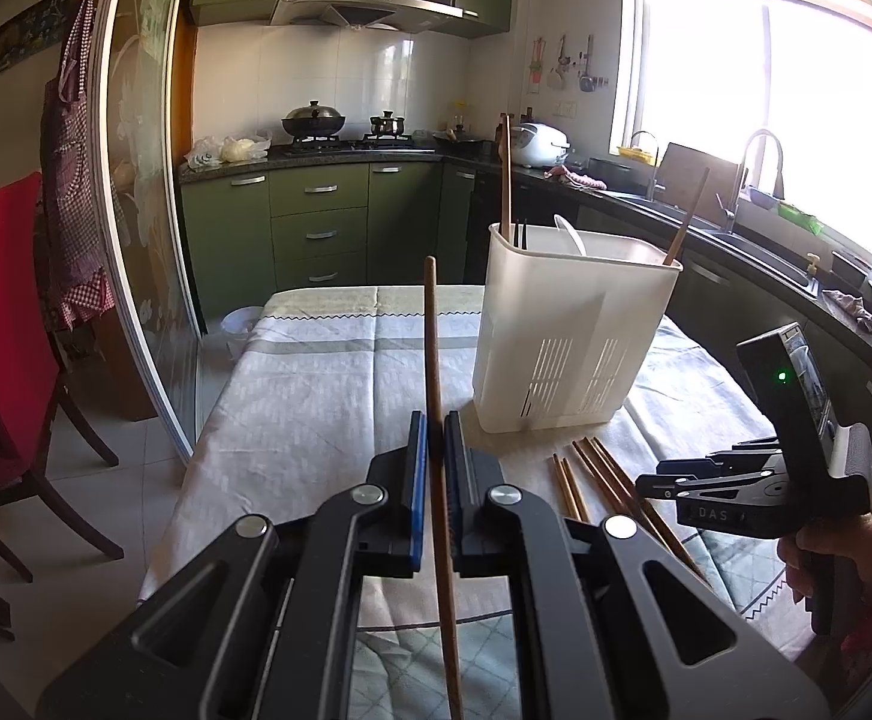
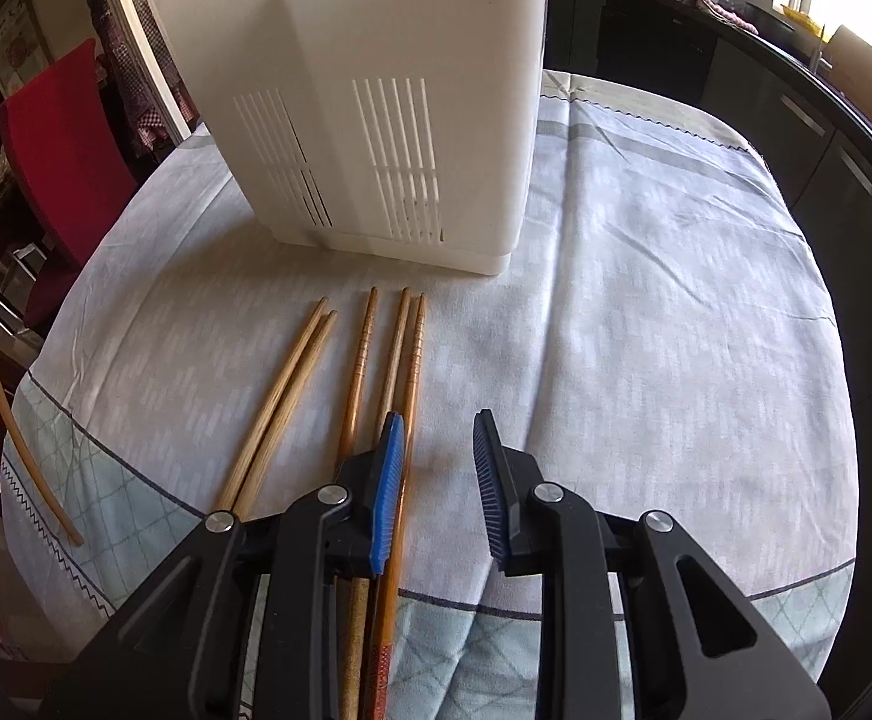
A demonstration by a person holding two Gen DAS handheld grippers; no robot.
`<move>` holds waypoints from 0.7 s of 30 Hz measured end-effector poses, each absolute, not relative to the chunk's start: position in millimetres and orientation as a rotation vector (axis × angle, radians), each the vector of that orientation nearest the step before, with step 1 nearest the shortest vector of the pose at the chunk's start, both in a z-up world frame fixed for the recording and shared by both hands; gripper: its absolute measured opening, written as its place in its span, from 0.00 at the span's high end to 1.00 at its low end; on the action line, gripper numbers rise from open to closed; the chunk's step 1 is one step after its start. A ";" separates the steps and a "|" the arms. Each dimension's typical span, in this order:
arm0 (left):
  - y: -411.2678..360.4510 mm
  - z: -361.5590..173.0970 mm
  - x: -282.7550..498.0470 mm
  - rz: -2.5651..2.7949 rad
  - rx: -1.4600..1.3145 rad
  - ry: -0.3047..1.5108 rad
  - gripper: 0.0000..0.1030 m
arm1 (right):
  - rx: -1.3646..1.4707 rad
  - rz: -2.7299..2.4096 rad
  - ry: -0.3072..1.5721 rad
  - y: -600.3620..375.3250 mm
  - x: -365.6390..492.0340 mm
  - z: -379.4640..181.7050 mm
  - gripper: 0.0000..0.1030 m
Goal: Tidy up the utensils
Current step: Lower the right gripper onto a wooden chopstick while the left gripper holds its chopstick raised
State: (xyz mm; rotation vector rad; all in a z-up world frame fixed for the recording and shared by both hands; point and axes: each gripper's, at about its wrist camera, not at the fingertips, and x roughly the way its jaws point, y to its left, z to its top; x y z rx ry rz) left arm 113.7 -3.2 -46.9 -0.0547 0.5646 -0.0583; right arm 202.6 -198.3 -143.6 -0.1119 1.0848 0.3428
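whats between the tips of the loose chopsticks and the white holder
Nothing: bare tablecloth separates the chopsticks from the white utensil holder, clearest in the right wrist view.

Tabletop [image 2: 646, 312] under a pale patterned cloth [image 2: 676, 420]. White slotted utensil holder [image 2: 376, 120] standing upright on it. Five wooden chopsticks [image 2: 292, 396] lying flat just before the holder, roughly parallel.
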 end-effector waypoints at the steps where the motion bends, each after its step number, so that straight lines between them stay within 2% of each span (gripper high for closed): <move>1: -2.9 -47.3 114.1 -0.057 -0.055 0.566 0.95 | -0.118 0.347 1.087 -196.9 202.1 -143.9 0.76; 19: -5.9 -48.5 116.0 -0.066 -0.051 0.581 0.95 | -0.169 0.320 1.101 -178.3 213.5 -149.1 0.76; 21: -5.5 -48.1 116.7 -0.066 -0.054 0.582 0.95 | -0.166 0.331 1.102 -175.2 216.7 -150.3 0.83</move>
